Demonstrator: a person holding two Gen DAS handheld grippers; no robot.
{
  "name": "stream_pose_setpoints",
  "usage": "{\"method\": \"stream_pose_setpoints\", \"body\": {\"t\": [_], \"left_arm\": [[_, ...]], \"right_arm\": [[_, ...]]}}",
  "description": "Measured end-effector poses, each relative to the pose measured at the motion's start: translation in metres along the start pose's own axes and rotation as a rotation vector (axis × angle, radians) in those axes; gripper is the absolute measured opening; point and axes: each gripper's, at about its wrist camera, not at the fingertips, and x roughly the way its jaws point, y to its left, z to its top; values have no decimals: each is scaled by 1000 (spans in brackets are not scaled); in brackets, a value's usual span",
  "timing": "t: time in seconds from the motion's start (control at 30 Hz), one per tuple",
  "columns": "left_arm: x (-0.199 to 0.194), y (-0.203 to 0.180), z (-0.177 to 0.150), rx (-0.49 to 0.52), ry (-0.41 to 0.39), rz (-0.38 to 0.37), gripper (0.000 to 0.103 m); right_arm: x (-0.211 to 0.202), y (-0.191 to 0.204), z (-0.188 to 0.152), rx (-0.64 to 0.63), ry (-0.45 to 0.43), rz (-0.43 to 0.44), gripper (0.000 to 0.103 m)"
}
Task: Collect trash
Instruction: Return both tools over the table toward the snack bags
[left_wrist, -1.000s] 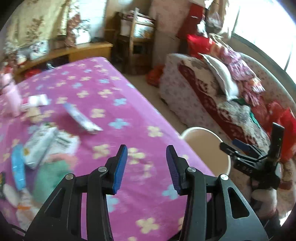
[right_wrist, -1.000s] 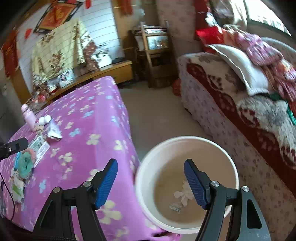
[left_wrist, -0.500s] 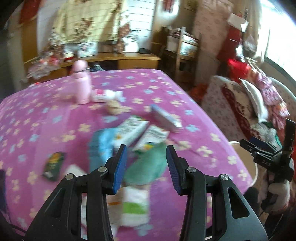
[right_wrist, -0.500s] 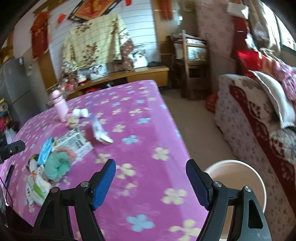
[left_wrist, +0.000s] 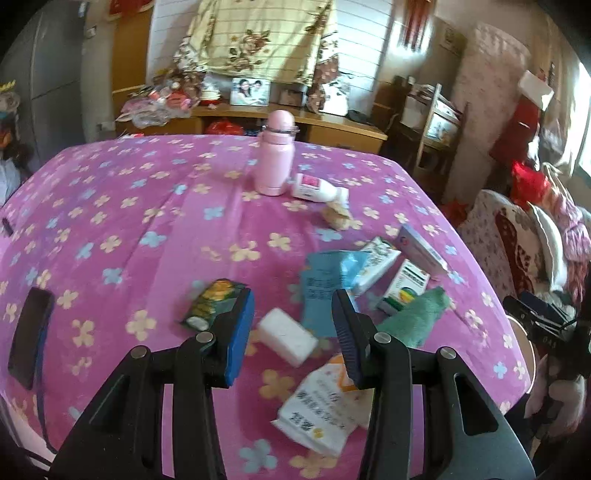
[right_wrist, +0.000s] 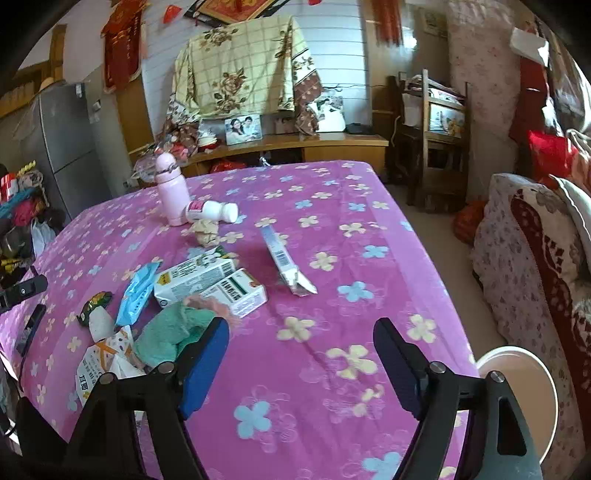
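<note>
Litter lies on the purple flowered table (left_wrist: 147, 206): a white block (left_wrist: 288, 336), a green snack wrapper (left_wrist: 212, 301), a blue packet (left_wrist: 325, 284), a milk carton (left_wrist: 375, 266), a medicine box (right_wrist: 236, 291), a long flat box (right_wrist: 286, 262), a white printed bag (left_wrist: 325, 406) and crumpled paper (right_wrist: 207, 230). My left gripper (left_wrist: 291, 314) hovers open above the white block, holding nothing. My right gripper (right_wrist: 301, 354) hangs over the bare cloth right of the pile, its jaws opening and empty. The white bin (right_wrist: 524, 391) stands on the floor at the table's right corner.
A pink bottle (left_wrist: 275, 162) stands at the back with a white pill bottle (left_wrist: 317, 190) lying beside it. A green cloth (right_wrist: 173, 332) lies among the litter. A dark phone (left_wrist: 31, 332) rests near the left edge. A sofa (right_wrist: 524, 258) runs along the right.
Both grippers have swung left, away from the bin and over the table, the left one to above the litter pile. The right jaws have spread wider.
</note>
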Motion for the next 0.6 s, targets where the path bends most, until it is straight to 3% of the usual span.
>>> {"method": "stream_pose_setpoints", "body": {"t": [0.3,0.6], "left_arm": [[6,39,-7,-44,31,29,41],[38,81,-16,-103,139,23,55]], "right_arm": [[15,23,5,-29,27,29,79],[32,52,15,-56,70,137,80]]}}
